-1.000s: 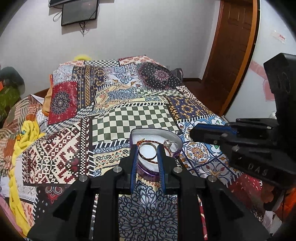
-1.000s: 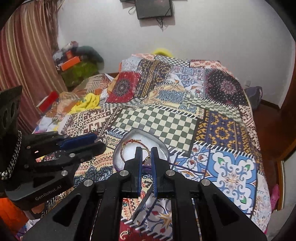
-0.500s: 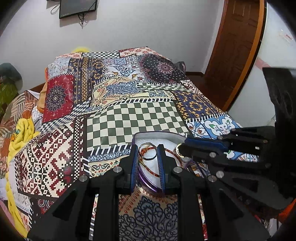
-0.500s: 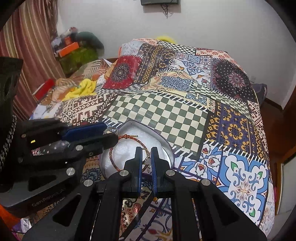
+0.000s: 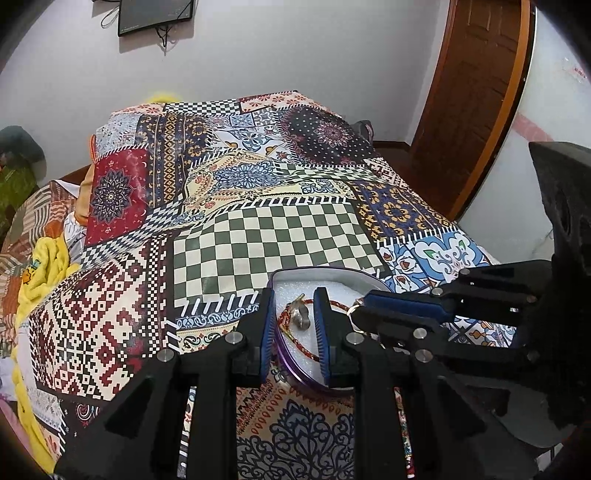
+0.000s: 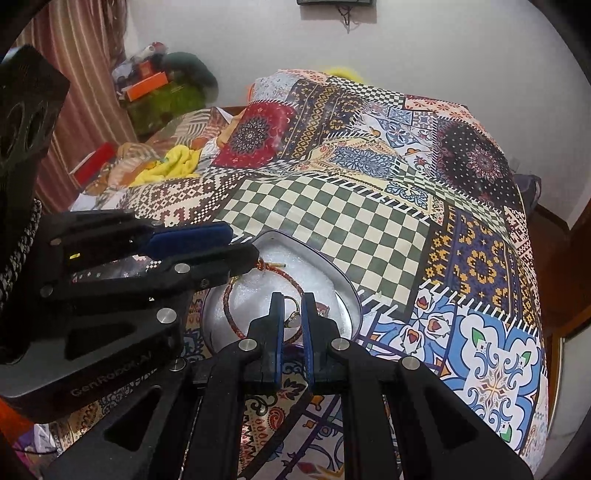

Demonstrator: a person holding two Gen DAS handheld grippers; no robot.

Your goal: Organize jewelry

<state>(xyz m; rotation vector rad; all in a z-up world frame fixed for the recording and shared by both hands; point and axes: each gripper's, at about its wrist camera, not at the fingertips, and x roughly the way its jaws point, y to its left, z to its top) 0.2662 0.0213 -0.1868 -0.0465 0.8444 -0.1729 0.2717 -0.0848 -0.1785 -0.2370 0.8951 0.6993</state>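
Observation:
A heart-shaped tin (image 5: 334, 275) (image 6: 347, 291) with a white foam lining lies on the patchwork bedspread. A red braided bracelet (image 5: 295, 341) (image 6: 231, 306) lies inside it. My left gripper (image 5: 293, 299) is open over the tin's near rim, with a silvery ring (image 5: 301, 319) between its fingers. My right gripper (image 6: 292, 301) hovers over the tin with a narrow gap, and a gold ring (image 6: 293, 314) sits between its fingers. In the left wrist view the right gripper (image 5: 356, 312) reaches in from the right beside a gold ring (image 5: 355, 306).
The patchwork bedspread (image 5: 280, 236) covers the bed. Yellow cloth (image 5: 44, 266) and clutter lie at the left edge. A brown door (image 5: 472, 92) stands at the right, and a dark screen (image 5: 155, 14) hangs on the wall.
Both grippers have moved forward and down over the tin. The right gripper has opened slightly. The silvery ring now lies between the left fingers.

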